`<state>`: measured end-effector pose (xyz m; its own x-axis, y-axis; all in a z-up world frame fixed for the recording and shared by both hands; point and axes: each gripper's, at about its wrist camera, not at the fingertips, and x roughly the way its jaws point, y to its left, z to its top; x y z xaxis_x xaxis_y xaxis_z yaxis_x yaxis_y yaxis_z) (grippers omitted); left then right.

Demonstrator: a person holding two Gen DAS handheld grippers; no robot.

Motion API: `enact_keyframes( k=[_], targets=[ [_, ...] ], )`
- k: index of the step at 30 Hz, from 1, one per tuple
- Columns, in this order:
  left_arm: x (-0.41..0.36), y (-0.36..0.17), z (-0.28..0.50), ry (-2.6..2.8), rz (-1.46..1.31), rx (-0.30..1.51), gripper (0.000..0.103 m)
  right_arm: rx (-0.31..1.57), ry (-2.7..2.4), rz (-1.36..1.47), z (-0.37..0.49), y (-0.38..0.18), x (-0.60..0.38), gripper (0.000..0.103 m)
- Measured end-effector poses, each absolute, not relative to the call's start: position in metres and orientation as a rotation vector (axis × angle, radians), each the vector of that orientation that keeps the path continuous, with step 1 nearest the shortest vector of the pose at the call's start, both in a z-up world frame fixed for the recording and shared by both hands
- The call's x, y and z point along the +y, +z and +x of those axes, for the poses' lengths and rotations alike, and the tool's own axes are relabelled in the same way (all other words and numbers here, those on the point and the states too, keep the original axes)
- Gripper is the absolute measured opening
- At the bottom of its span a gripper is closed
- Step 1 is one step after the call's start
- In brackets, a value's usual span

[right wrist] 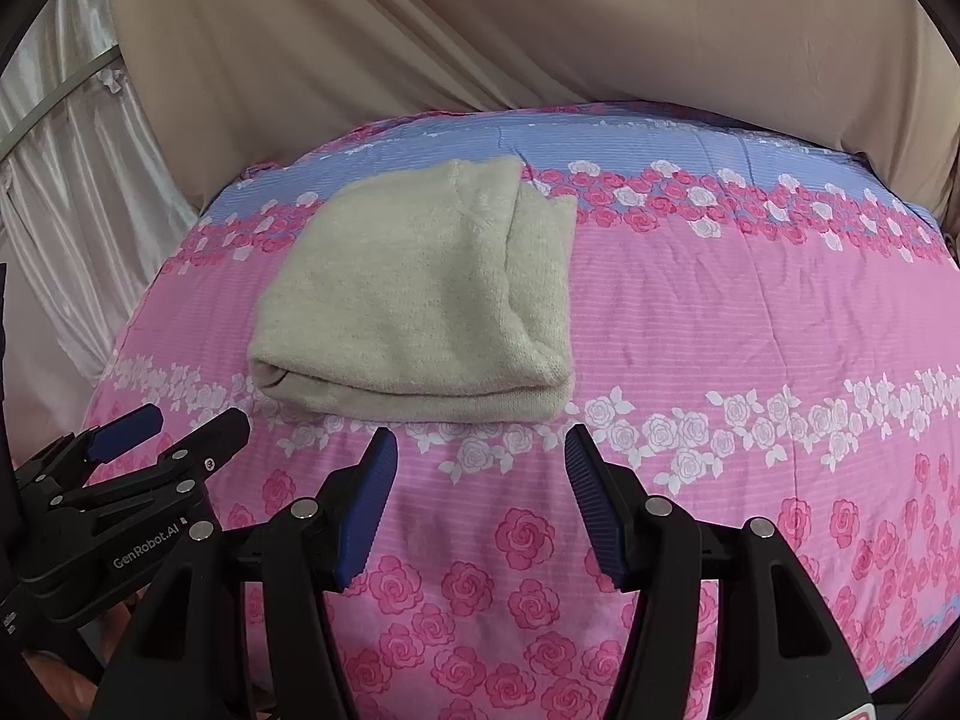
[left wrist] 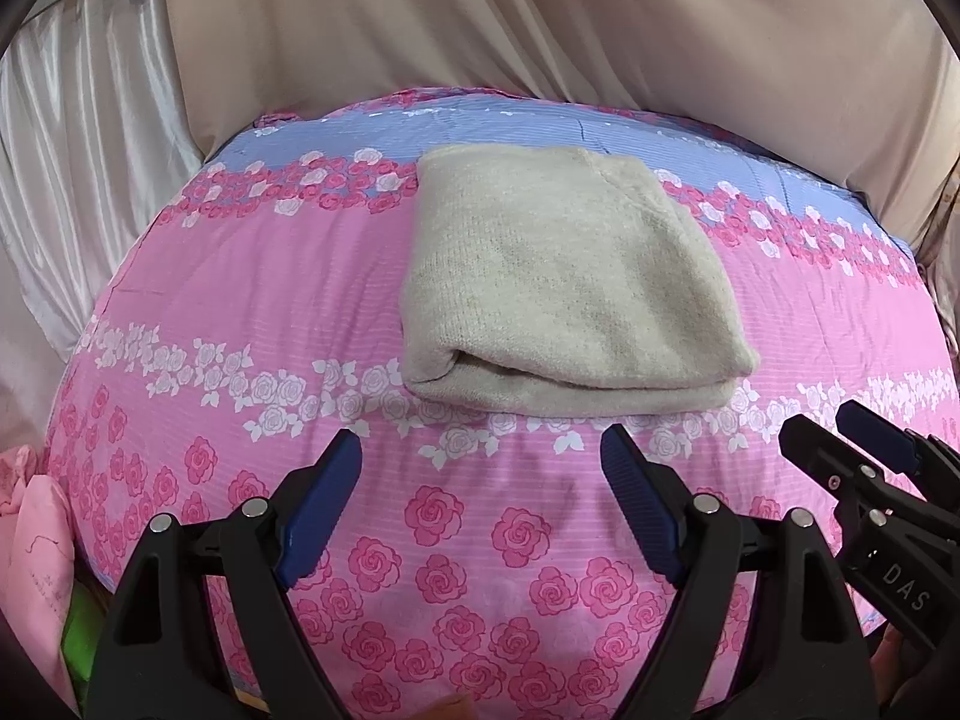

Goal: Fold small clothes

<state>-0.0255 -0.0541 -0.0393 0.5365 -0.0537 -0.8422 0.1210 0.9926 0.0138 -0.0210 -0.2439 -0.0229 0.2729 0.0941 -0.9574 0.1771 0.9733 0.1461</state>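
My left gripper hung released, jaws spread on nothing, just short of the folded beige knit garment. My right gripper was likewise spread and empty, near the garment's front fold. The garment lay in a thick rectangle on the rose-print bedspread. The folding looked finished; I judged the next move to be fetching another piece.

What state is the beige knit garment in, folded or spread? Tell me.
Folded. The beige knit garment lies as a compact rectangle on the floral bedsheet, with stacked layers showing at its near edge. Neither tool touches it.
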Motion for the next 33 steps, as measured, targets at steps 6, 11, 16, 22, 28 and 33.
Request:
enact_keyframes(
  k=[6, 11, 16, 22, 28, 33],
  targets=[
    [-0.054, -0.0396, -0.024, -0.099, 0.075, 1.0, 0.08, 1.298, -0.057, 0.242, -0.0208, -0.024, -0.2429, 0.057],
    [-0.0546, -0.039, -0.0239, -0.096, 0.088, 0.992, 0.08, 1.3, -0.056, 0.241, -0.0199, -0.025, -0.2404, 0.057],
    [-0.0567, -0.0393, -0.0249, -0.097, 0.099, 0.992, 0.08, 1.3, -0.059, 0.242, -0.0198, -0.0253, -0.2391, 0.057],
    [-0.0554, -0.0379, -0.0254, -0.109, 0.076, 0.986, 0.098, 1.301, -0.058, 0.243, -0.0199, -0.0262, -0.2389, 0.057],
    [-0.0595, -0.0405, -0.0251, -0.096, 0.109, 0.997, 0.098, 1.302, -0.058, 0.243, -0.0202, -0.0267, -0.2377, 0.057],
    [-0.0605, -0.0411, -0.0253, -0.104, 0.113, 0.999, 0.097, 1.306, -0.056, 0.244, -0.0206, -0.0281, -0.2386, 0.057]
  ],
)
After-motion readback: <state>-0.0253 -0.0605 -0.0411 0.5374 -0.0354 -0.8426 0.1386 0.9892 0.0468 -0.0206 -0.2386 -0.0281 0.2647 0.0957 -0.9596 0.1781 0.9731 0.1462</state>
